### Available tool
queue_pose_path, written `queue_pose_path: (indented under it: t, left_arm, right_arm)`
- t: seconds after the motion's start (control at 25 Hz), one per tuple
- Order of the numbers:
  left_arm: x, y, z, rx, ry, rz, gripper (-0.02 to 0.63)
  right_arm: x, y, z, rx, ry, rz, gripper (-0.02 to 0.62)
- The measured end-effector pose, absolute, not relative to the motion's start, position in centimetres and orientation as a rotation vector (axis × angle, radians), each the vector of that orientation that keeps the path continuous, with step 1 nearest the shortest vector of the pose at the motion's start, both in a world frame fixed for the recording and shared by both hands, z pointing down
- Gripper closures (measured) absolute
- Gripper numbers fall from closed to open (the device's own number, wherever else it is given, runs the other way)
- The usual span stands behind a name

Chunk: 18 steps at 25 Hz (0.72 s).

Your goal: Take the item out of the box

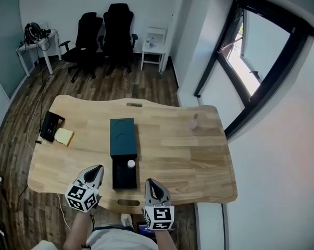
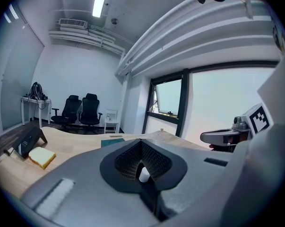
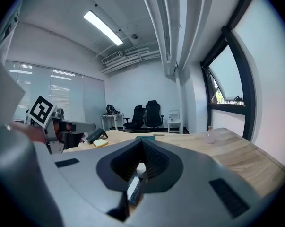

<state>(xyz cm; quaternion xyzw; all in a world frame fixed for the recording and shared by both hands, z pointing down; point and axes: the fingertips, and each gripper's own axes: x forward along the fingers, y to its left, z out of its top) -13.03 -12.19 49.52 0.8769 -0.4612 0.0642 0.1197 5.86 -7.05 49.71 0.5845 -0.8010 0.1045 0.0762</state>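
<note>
A dark teal box base (image 1: 124,177) lies open near the table's front edge. A small white round item (image 1: 131,163) sits in its far end. The teal lid (image 1: 122,137) lies just beyond it. My left gripper (image 1: 96,172) hovers left of the box, jaws shut and empty. To the right of the box my right gripper (image 1: 150,184) also looks shut, holding nothing. In the left gripper view the closed jaws (image 2: 141,143) frame the white item (image 2: 143,174). The right gripper view shows the same item (image 3: 141,167) below the closed jaws (image 3: 142,143).
A yellow sponge-like block (image 1: 64,136) and a black device (image 1: 51,125) lie at the table's left edge. A small pinkish translucent thing (image 1: 193,122) stands at the far right. Beyond the wooden table (image 1: 198,160) are office chairs (image 1: 102,35); a window is on the right.
</note>
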Motion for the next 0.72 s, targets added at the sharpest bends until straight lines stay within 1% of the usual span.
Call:
queue_pose_path:
  t: [0.24, 0.72]
  left_arm:
    - [-12.7, -13.8, 50.8, 2.566, -1.284, 0.205, 0.606]
    - [-12.4, -13.4, 50.8, 2.588, -1.256, 0.213, 0.606]
  right_arm:
    - [5.5, -8.3, 50.4, 1.774, -2.367, 0.346, 0.591]
    - [5.3, -8.1, 50.6, 1.783, -2.366, 0.353, 0.591]
